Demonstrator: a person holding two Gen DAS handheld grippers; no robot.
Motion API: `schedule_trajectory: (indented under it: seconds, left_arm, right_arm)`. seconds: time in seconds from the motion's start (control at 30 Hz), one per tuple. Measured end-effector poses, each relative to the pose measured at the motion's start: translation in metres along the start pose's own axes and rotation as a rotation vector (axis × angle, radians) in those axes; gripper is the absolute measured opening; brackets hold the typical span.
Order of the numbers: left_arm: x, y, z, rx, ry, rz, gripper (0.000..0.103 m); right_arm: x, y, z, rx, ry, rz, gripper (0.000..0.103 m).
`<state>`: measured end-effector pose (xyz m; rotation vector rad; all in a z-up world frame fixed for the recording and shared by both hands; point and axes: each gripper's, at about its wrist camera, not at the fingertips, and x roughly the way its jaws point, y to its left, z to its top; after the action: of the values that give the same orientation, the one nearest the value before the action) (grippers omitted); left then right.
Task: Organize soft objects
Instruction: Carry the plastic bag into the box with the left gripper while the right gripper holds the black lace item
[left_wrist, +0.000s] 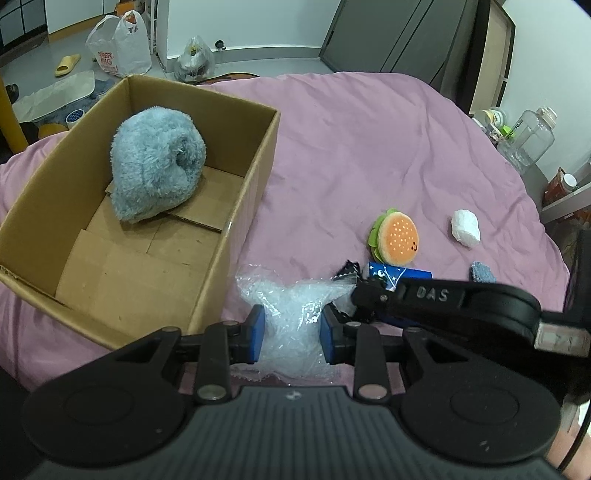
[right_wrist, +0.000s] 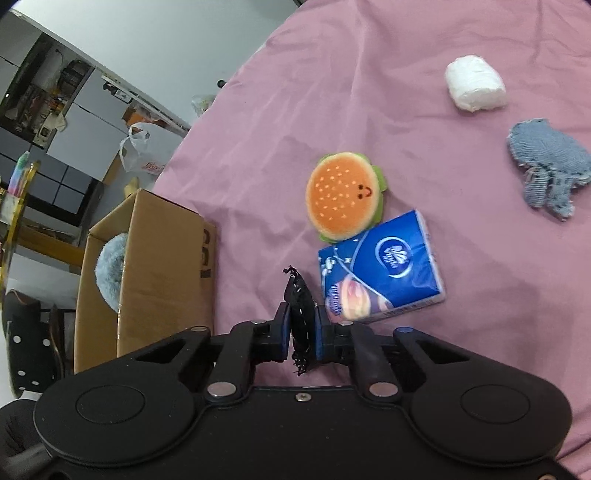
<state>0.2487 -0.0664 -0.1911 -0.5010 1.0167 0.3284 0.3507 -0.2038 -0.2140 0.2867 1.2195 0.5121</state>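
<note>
Left gripper fingers clamp the bubble wrap; right gripper fingers pinch a black cloth standing on edge. The box lies up-left, nearer the left hand; burger and tissues lie beyond.

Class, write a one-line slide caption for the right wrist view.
Right gripper pinches a black frilly fabric piece beside a blue tissue pack and burger plush on pink bedding.
</note>
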Motion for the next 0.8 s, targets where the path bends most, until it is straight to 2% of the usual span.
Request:
schedule_trajectory:
  seconds: [0.17,0.43,0.8]
  left_arm:
    - [-0.003,0.002,0.0,-0.006,0.0,-0.009,0.03]
    - [-0.02,0.003,-0.001,-0.01,-0.007,-0.04,0.029]
    - [-0.058,0.013,0.007,-0.015,-0.058,-0.094,0.029]
  right_arm:
    - [-0.02,0.001,-0.008,0.017,-0.036,0.021,0.012]
    - [-0.045,0.015,-0.018,0.008,-0.088,0.002,0.012]
    - [-0.081,0.045,-0.025,-0.012,-0.16,-0.007,0.012]
